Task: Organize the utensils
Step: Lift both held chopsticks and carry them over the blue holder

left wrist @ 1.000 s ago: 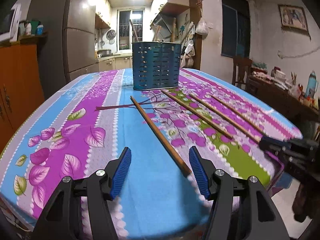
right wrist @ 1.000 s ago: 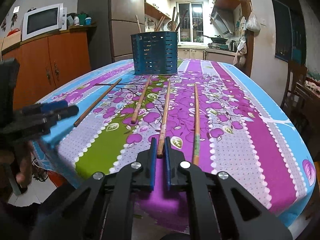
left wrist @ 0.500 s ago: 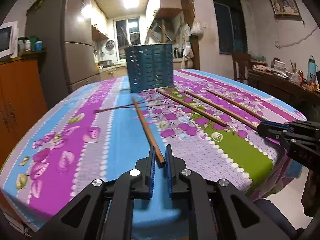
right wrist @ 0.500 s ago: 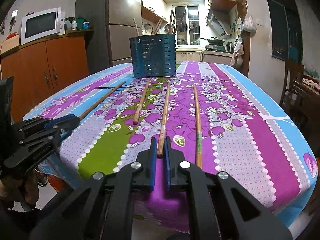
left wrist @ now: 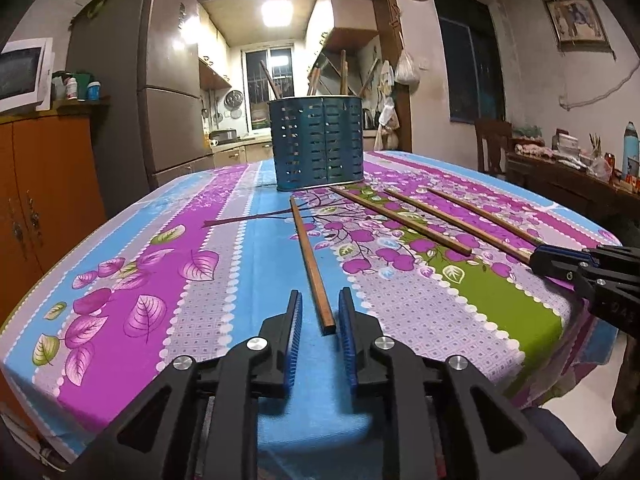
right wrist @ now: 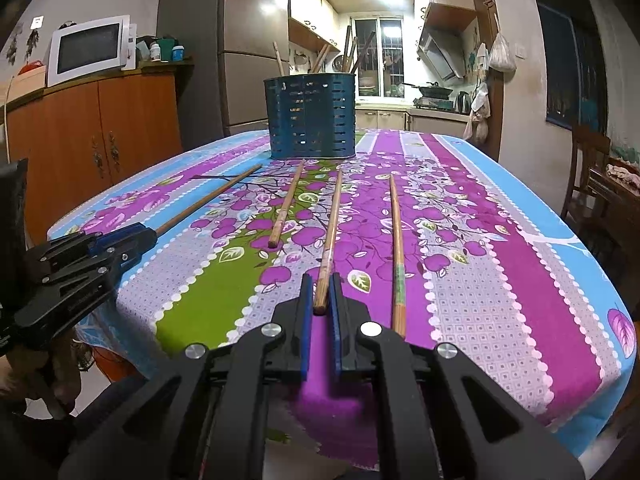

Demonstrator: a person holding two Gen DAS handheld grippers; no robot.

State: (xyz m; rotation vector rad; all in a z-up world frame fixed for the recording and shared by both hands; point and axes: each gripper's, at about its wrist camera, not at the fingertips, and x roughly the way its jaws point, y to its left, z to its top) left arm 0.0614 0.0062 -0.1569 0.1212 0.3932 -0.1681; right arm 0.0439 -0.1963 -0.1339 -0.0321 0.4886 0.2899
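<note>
The left hand-held gripper (left wrist: 319, 312) sits low over the near edge of the counter (left wrist: 248, 264), which has a bright cloth with purple leaves and blue stripes. Its blue pads (left wrist: 295, 312) are a little way apart and are opening. The near end of one brown chopstick (left wrist: 310, 264) lies between them on the cloth, and the pads do not press on it. This chopstick points away toward the blue holder (left wrist: 318, 144).

The right hand-held gripper (right wrist: 321, 300) is pressed tight on the near end of another chopstick, the held chopstick (right wrist: 330, 236). The rest of this stick lies along the cloth toward the holder.

Two more sticks lie flat on the counter. The short chopstick (right wrist: 287, 204) is just to the left of the held one. The far-right chopstick (right wrist: 396, 240) is just to its right, with a green patch near its close end.

The blue holder stands upright at the far side of the counter. It has rows of small slots, and a few wooden sticks (right wrist: 320, 58) poke out of its top.
</note>
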